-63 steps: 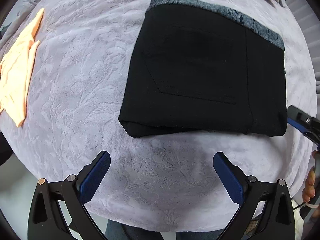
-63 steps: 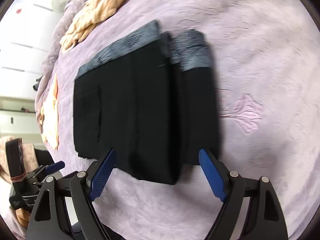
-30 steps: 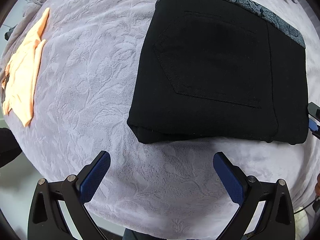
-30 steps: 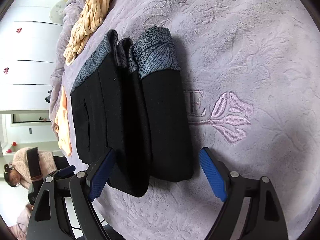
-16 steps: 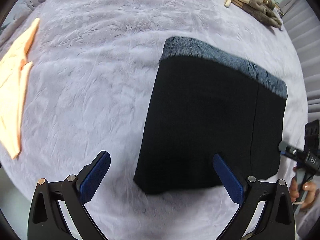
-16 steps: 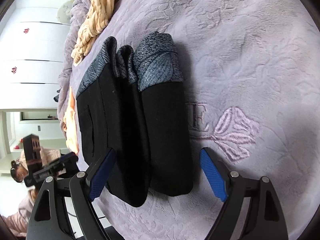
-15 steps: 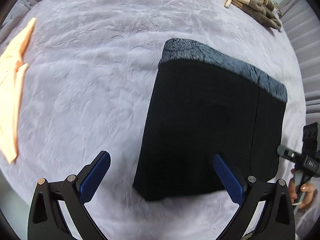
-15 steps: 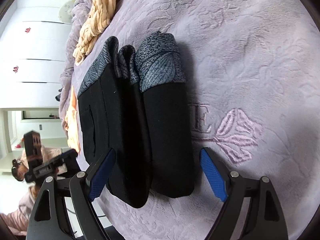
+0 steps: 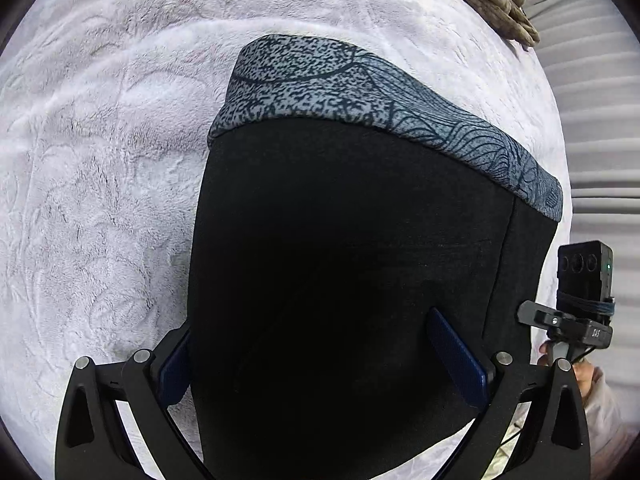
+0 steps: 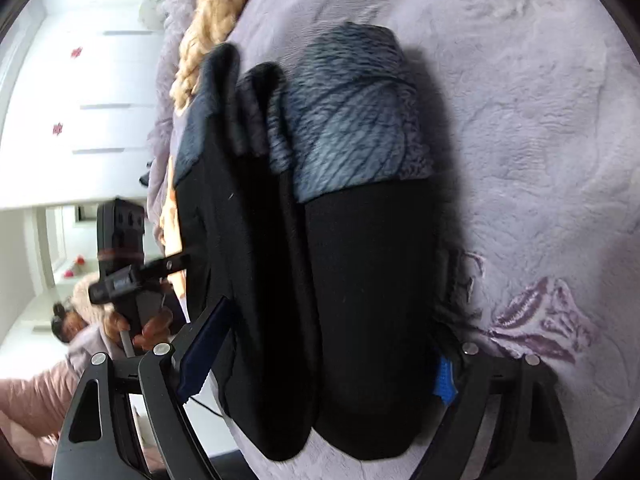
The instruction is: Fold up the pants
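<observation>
Across a lilac plush bed blanket, embossed with leaves, with white cupboards behind. On it, the black pants, already folded into a thick, layered bundle, with the grey-blue patterned waistband at the far end. Compared with a second ago, much closer in on both sides. Then, a strip of bare blanket between the pads and the near fold of the pants. Now, none. By the left gripper, jaws set wide, a straddle of the end of the pants opposite the waistband, one pad tucked just beside the bundle's left edge, the other over the black cloth, short of the right edge. By the right gripper, also spread wide and no narrower than before, a bracket around the stacked layers from the pants' side, one pad at each face of the stack. Not clear whether either pad actually presses the cloth; no squeeze visible in the fabric. Beside the pants, on the blanket, an embroidered purple flower; beyond the waistband, a beige striped garment. Judging from this, folding itself looks finished or nearly so. Probably next: closing on the bundle to lift, square up or shift it, with a risk of the loose layers splaying if gripped unevenly.
</observation>
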{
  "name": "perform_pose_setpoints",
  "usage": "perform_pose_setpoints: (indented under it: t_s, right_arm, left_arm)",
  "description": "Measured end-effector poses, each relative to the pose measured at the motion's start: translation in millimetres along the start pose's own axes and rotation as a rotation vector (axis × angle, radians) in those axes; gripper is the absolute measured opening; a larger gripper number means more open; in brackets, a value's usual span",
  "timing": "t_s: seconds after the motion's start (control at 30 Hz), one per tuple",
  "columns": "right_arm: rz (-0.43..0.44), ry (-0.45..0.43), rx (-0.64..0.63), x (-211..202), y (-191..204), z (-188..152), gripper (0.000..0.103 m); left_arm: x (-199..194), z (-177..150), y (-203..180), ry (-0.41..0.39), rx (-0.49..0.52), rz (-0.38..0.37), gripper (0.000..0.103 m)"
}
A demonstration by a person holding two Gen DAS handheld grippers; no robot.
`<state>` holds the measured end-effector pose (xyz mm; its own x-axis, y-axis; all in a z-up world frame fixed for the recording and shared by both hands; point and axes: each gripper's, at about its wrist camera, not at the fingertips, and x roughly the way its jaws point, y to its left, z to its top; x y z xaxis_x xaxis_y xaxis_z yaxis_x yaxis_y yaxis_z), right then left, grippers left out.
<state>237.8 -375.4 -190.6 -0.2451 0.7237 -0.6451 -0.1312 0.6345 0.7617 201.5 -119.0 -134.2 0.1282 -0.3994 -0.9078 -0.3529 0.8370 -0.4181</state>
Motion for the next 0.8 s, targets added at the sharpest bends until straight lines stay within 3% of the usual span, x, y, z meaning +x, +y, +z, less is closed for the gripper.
perform_pose_setpoints:
  t_s: [0.03, 0.17, 0.2, 0.27, 0.4, 0.53, 0.63, 0.7, 0.8]
  right_arm:
    - [-0.014, -0.005, 0.004, -1, 1, -1, 0.083]
    - [-0.009, -0.024, 0.037, -14, 7, -15, 0.052]
    - [-0.014, -0.026, 0.028, -15, 12, -17, 0.05]
    - [-0.021, -0.038, 0.008, -21, 27, -24, 0.045]
    - [0.008, -0.076, -0.011, -32, 72, -45, 0.044]
    - [0.018, -0.113, -0.027, -19, 115, -78, 0.043]
    - [0.04, -0.134, -0.024, 6, 142, -107, 0.043]
    - [0.05, -0.118, -0.004, 36, 152, -122, 0.043]
    - [-0.059, -0.08, 0.084, 89, 151, -133, 0.051]
  left_arm:
    - [-2, -1, 1, -0.01, 0.002, 0.003, 0.102]
    - [-25, -27, 4, -0.083, 0.033, -0.03, 0.076]
    - [-31, -29, 7, -0.094, 0.037, -0.041, 0.066]
    - [-49, -37, 14, -0.118, 0.038, -0.092, 0.058]
    - [-87, -52, 28, -0.149, 0.097, -0.096, 0.058]
    - [-125, -79, 71, -0.146, 0.112, -0.089, 0.058]
    - [-148, -99, 98, -0.156, 0.143, 0.002, 0.06]
    - [-151, -112, 125, -0.161, 0.152, 0.15, 0.081]
    - [-148, -122, 156, -0.165, 0.161, 0.353, 0.082]
